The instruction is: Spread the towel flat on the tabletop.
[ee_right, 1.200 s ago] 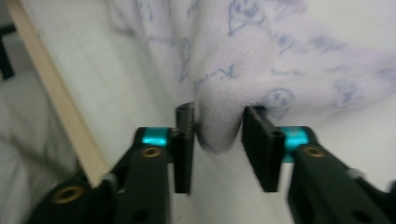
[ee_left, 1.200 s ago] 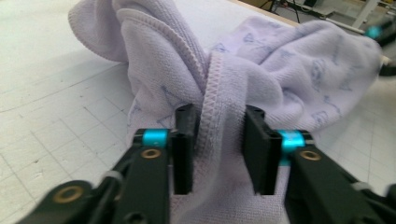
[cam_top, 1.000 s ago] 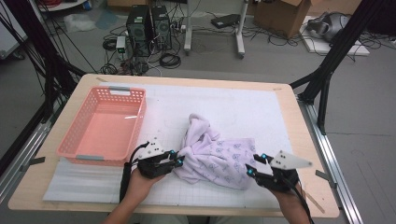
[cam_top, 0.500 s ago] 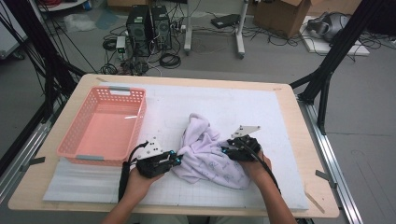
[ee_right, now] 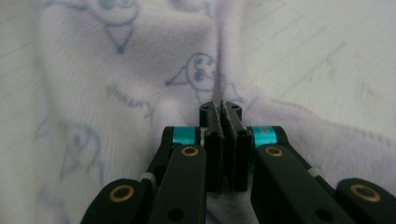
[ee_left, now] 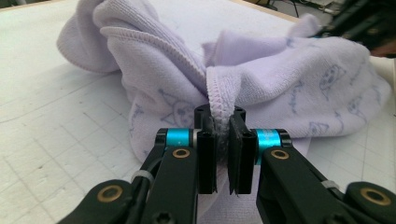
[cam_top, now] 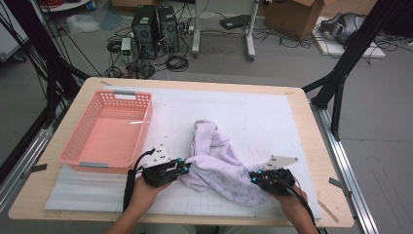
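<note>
A lavender towel [cam_top: 219,158] printed with small blue drawings lies bunched on the white gridded mat [cam_top: 253,112]. My left gripper [cam_top: 184,168] is at its left side, shut on a stitched hem fold [ee_left: 223,100] that stands up between the jaws [ee_left: 222,126]; these jaws have just closed down on it. My right gripper [cam_top: 254,176] is at the towel's front right corner. Its jaws have just been closing and now pinch a thin ridge of the towel [ee_right: 116,70] between the pads [ee_right: 221,114]. The cloth is stretched low between the two grippers.
A pink plastic basket [cam_top: 146,122] stands on the left of the table, just behind my left hand. The wooden table edge [cam_top: 195,83] runs along the far side. Computers, cables and boxes sit on the floor beyond.
The right gripper swung left onto the towel, then came back toward the front right, dragging a corner of the cloth out with it. The left gripper stayed where it was.
</note>
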`<control>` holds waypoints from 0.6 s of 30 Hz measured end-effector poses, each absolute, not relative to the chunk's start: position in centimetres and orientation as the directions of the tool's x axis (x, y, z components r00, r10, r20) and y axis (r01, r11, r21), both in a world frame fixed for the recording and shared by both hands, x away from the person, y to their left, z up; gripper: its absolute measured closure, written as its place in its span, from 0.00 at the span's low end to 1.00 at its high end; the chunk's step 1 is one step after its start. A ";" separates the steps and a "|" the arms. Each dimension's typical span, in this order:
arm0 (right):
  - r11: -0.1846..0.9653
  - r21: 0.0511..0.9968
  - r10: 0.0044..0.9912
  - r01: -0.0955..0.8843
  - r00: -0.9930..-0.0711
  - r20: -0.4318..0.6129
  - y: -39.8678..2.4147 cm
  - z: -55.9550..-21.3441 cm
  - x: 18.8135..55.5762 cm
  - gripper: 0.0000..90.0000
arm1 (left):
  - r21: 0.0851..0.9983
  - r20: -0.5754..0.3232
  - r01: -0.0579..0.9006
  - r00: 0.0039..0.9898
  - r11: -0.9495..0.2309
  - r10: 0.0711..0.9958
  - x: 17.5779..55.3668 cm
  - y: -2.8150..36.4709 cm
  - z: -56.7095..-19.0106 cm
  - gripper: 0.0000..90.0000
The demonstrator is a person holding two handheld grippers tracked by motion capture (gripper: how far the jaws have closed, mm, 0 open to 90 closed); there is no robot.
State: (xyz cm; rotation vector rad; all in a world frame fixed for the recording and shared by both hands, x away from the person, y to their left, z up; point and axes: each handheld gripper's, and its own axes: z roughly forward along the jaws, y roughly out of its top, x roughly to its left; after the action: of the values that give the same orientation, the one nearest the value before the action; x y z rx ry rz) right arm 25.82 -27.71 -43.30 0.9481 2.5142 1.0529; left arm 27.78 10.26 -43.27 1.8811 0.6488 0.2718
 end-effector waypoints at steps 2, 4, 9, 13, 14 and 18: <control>0.520 0.712 0.659 0.472 -0.752 0.017 -28.6 -43.2 24.3 0.97 | 0.910 -0.111 0.307 0.828 -0.278 0.550 27.7 10.1 -43.3 0.93; 0.508 0.720 0.671 0.473 -0.741 0.014 -29.5 -42.9 23.2 0.97 | 0.909 -0.109 0.307 0.829 -0.283 0.549 27.7 9.9 -43.4 0.93; 0.431 0.760 0.770 0.486 -0.637 -0.029 -31.1 -41.7 23.0 0.92 | 0.907 -0.104 0.303 0.833 -0.291 0.543 27.7 9.6 -43.5 0.92; 0.401 0.798 0.797 0.450 -0.601 -0.063 -30.5 -40.6 24.5 0.69 | 0.907 -0.109 0.307 0.833 -0.288 0.542 27.8 9.6 -43.6 0.92; 0.399 0.805 0.790 0.438 -0.610 -0.060 -30.0 -40.5 25.0 0.63 | 0.908 -0.113 0.310 0.831 -0.284 0.544 27.8 9.6 -43.6 0.91; 0.410 0.807 0.751 0.425 -0.659 -0.035 -27.5 -41.0 28.1 0.49 | 0.911 -0.127 0.320 0.817 -0.259 0.562 28.0 9.9 -43.5 0.74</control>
State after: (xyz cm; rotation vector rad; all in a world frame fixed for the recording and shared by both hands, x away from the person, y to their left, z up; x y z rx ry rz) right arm 28.08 -27.53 -41.01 1.0074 2.2776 1.1343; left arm 27.99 9.90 -43.54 1.8671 0.6677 0.2666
